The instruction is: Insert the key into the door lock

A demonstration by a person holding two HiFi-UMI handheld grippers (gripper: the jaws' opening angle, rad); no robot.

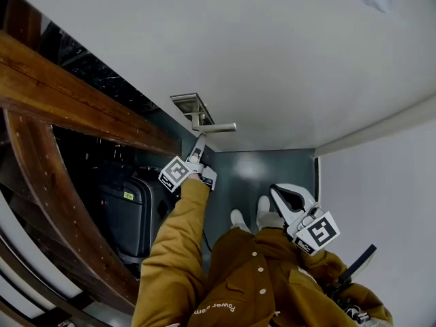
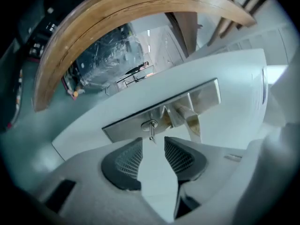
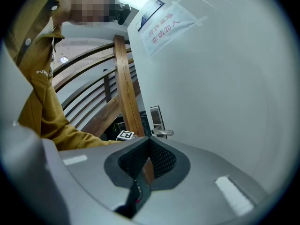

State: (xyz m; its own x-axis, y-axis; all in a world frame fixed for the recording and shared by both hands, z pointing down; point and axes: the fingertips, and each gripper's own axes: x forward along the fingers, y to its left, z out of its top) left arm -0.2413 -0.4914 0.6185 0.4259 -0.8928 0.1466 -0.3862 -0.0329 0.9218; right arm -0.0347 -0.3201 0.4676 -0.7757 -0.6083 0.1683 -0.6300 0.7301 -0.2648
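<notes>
A small silver key (image 2: 151,129) sticks out of the keyhole in the steel lock plate (image 2: 206,95), left of the lever handle (image 2: 190,118). My left gripper (image 2: 153,140) is open just short of the key, pads on either side and not pressing it. From the head view, the left gripper (image 1: 199,144) reaches up to the lock plate (image 1: 191,105) under the handle (image 1: 216,127). My right gripper (image 1: 278,195) hangs back near the person's waist, shut and empty. In the right gripper view its jaws (image 3: 149,142) meet, with the lock plate (image 3: 156,118) far ahead.
The white door (image 1: 286,53) fills the upper right of the head view. A curved wooden railing (image 1: 61,101) runs on the left, with a dark suitcase (image 1: 129,216) behind it. A paper notice (image 3: 168,25) is taped high on the door. The person's shoes (image 1: 252,216) stand on grey floor.
</notes>
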